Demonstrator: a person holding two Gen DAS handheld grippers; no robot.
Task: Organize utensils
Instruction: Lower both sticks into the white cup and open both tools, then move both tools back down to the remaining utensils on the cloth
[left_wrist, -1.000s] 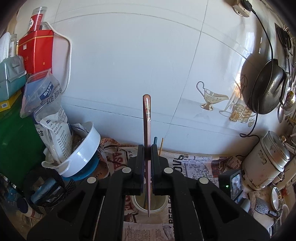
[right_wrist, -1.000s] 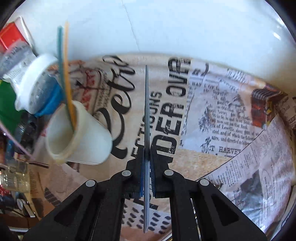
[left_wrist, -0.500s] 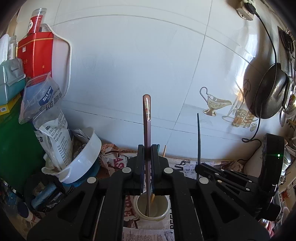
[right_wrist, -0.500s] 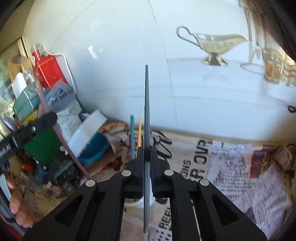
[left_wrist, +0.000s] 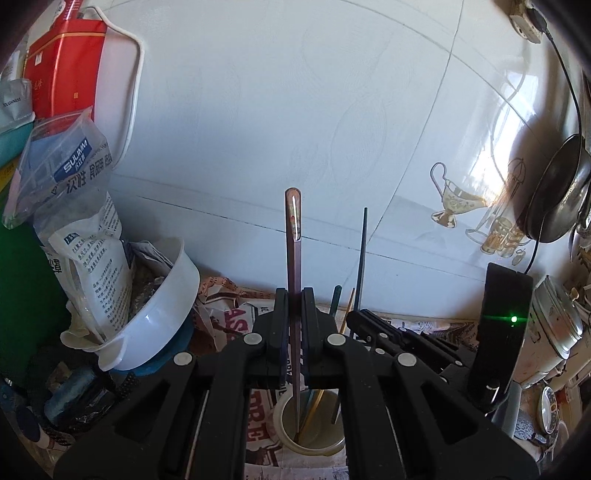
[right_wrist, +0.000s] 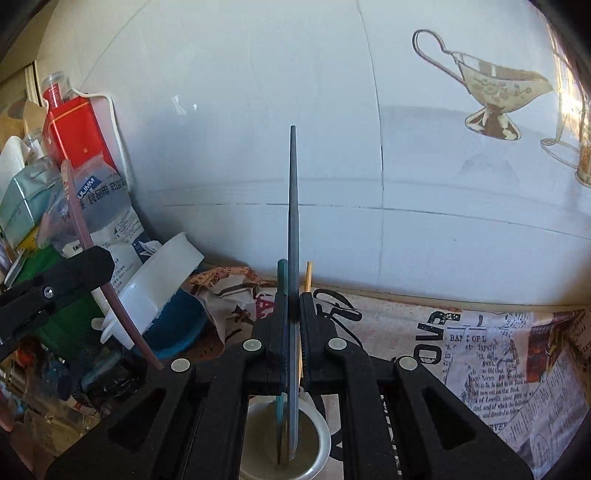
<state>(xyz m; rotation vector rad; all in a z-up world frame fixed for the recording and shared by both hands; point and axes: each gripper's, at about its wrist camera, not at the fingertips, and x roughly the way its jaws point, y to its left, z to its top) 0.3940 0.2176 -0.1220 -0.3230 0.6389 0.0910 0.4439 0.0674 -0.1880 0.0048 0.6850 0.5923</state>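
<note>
Left gripper (left_wrist: 294, 306) clenched on a purple-brown chopstick (left_wrist: 293, 258). The stick runs straight up past the fingertips; its lower end drops below the fingers into the mouth of the cream cup (left_wrist: 288, 439). Tip looks inside the rim; can't tell if it touches bottom.

Right gripper (right_wrist: 293, 310) clenched on a grey-blue chopstick (right_wrist: 293, 221), also upright, lower end inside the same cup (right_wrist: 321, 435), which sits directly under its fingers.

Already in the cup: a teal stick (right_wrist: 282, 273) just left of the right gripper's stick, and a yellow stick (right_wrist: 307, 275) just right of it. Both lean back toward the wall behind the fingers.

From the left wrist view, the right gripper (left_wrist: 356, 317) sits just right of the left fingers, nearly touching the left body. From the right wrist view, the left gripper (right_wrist: 107, 264) is off to the left, its stick (right_wrist: 79, 218) slanting down toward the cup.

Cup stands on newspaper (right_wrist: 498, 362). Left of both grippers: tilted white bowl (left_wrist: 166, 306), red box (left_wrist: 62, 66), printed bags (left_wrist: 74, 177). Tiled wall (left_wrist: 295, 110) ahead.
</note>
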